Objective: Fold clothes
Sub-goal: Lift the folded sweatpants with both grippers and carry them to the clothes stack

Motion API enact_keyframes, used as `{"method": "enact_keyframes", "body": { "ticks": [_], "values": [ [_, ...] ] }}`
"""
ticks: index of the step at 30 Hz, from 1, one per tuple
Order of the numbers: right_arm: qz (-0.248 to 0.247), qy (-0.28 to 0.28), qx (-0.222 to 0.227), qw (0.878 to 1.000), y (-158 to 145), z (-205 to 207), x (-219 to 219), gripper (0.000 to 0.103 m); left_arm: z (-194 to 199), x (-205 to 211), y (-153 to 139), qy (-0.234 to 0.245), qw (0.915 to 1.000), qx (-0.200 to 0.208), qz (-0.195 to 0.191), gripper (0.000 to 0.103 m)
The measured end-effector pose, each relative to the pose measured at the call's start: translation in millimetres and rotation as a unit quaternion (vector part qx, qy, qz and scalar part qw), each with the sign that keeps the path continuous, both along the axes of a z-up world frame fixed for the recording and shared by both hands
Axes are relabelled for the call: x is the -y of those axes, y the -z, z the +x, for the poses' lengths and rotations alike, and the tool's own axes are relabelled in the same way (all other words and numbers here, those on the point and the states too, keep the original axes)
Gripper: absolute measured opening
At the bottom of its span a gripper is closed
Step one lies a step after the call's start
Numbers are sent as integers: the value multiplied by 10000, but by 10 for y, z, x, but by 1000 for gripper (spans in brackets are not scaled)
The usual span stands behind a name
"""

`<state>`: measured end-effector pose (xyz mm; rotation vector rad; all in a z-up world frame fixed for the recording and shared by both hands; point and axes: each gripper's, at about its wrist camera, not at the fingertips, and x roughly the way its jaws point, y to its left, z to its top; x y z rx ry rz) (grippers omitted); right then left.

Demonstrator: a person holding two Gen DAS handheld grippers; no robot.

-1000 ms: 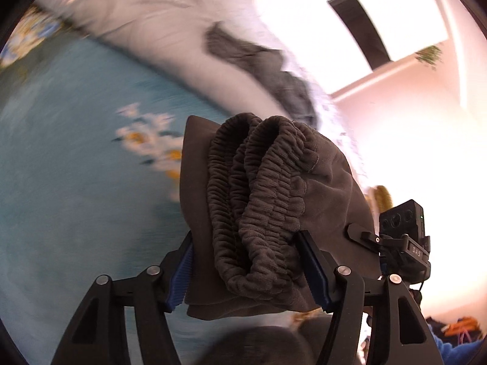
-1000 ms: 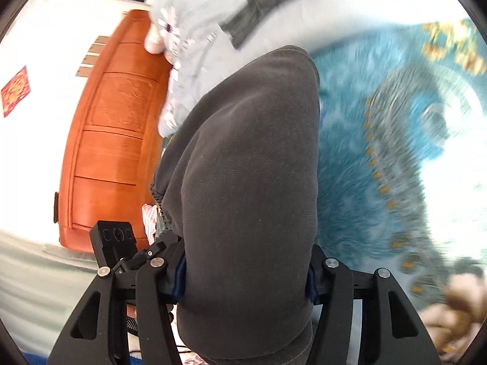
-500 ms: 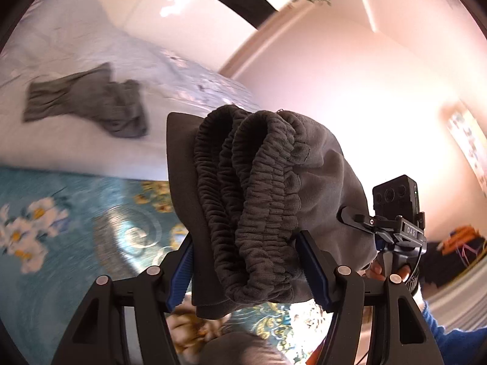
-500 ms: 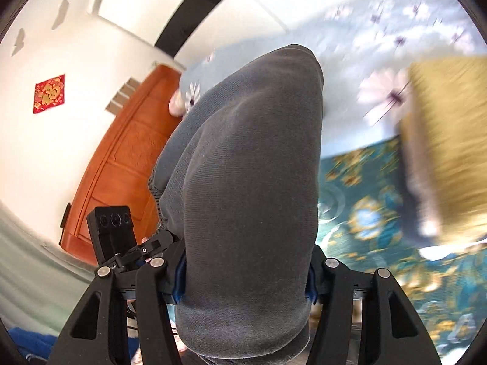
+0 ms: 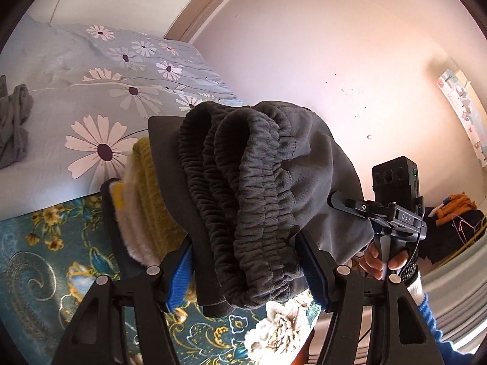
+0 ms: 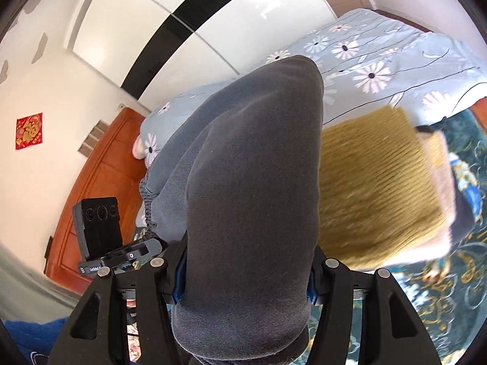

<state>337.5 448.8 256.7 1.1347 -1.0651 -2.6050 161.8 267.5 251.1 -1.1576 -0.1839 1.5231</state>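
Note:
My left gripper [image 5: 246, 270] is shut on the bunched elastic waistband of folded dark grey trousers [image 5: 252, 188], held in the air. My right gripper [image 6: 246, 276] is shut on the folded fabric of the same grey trousers [image 6: 252, 167], which fills the middle of the right wrist view. A folded stack with a mustard yellow knit on top [image 6: 374, 188] lies on the bed just right of the trousers; it also shows in the left wrist view [image 5: 143, 200], behind the trousers. Another crumpled grey garment [image 5: 13, 121] lies at the far left.
A teal floral bedspread [image 5: 39, 273] covers the bed. A pale blue daisy-print duvet [image 5: 100, 91] lies behind it. An orange wooden headboard [image 6: 97, 200] and a white wardrobe [image 6: 182, 30] stand at the left in the right wrist view. A pink wall [image 5: 334, 60] is at the right.
Both grippers have swung with the trousers across the bed. The yellow stack has come into view close beside the trousers. The crumpled grey garment has slid to the far left edge.

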Motion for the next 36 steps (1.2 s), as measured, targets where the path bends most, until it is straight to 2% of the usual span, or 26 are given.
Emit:
{"method": "enact_keyframes", "body": {
  "ticks": [6,9,11,14,17,23,27,30,32,36],
  "values": [
    [12,5,179,9998,-3,-178,-683,60,-105,-442,231,-135,9995,273,-119,67],
    [-176,-71,376,9991,225,-318,-869,61,-129,-486,414,-211,9987,381,-271,67],
    [-334,-67,467,9983,401,-357,-1001,66,-156,-501,520,-268,9980,464,-329,68],
    [-780,10,205,9967,578,-485,-970,70,-214,-509,575,-296,9972,607,-315,69],
    [-927,20,66,9957,679,-236,-1119,71,-239,-558,547,-241,9974,560,-396,69],
    [-622,-2,131,9980,449,-104,-1091,72,-291,-499,458,-286,9965,646,-439,75],
    [-502,416,98,9978,223,162,-1242,72,-326,-307,312,-470,9965,623,-302,78],
    [-12,430,58,9991,55,156,-1088,72,-319,-206,117,-634,9971,346,-231,79],
    [314,439,30,9985,-58,151,-986,72,-287,-238,-45,-686,9973,-36,-278,80],
    [966,455,-24,9943,-282,142,-780,72,-111,-530,-380,-358,9947,-907,-324,80]
  ]
}}
